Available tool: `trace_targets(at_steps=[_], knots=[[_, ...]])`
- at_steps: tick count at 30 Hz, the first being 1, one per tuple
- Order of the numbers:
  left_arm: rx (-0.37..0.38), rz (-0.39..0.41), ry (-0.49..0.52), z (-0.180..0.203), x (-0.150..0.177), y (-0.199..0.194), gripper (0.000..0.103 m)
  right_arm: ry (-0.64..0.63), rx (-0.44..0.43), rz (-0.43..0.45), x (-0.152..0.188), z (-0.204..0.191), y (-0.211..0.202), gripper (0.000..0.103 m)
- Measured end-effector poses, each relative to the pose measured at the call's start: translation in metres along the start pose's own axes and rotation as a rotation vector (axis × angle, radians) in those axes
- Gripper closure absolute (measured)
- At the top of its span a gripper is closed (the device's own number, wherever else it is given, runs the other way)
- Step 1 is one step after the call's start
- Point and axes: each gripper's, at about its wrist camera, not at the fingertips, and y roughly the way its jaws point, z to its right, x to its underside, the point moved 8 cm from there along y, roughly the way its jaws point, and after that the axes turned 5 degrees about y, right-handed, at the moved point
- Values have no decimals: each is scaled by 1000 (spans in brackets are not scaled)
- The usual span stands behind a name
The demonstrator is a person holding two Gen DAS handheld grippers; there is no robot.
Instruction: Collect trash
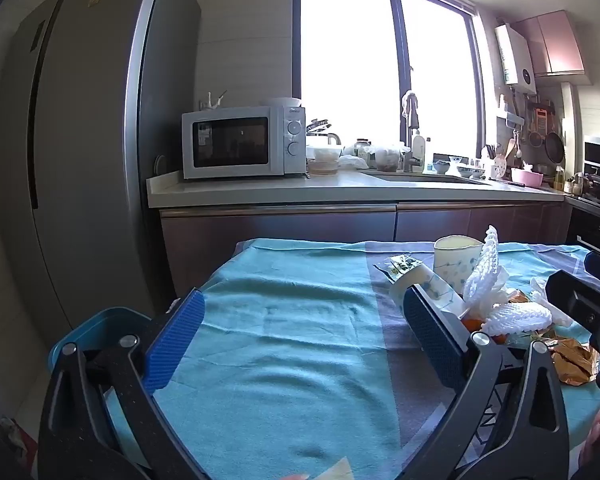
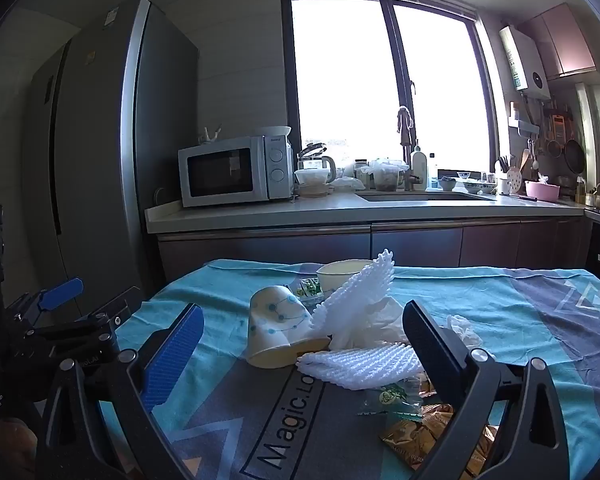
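The left gripper [image 1: 300, 336] hangs wide apart and empty over the teal cloth-covered surface [image 1: 284, 320]; the trash lies off to its right. The right gripper [image 2: 304, 346] is equally spread and holds nothing. Just ahead between its fingers lie a tipped white paper cup with blue dots [image 2: 278, 330] and white foam fruit netting [image 2: 360, 364]. Crumpled gold foil wrappers [image 2: 416, 438] sit under its right finger.
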Motion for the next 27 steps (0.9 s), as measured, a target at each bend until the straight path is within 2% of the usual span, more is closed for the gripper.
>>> trace_targets(at_steps=[27], knots=[[16,8,3,6,2,1,5,3,10,5,-1,3,0,7]])
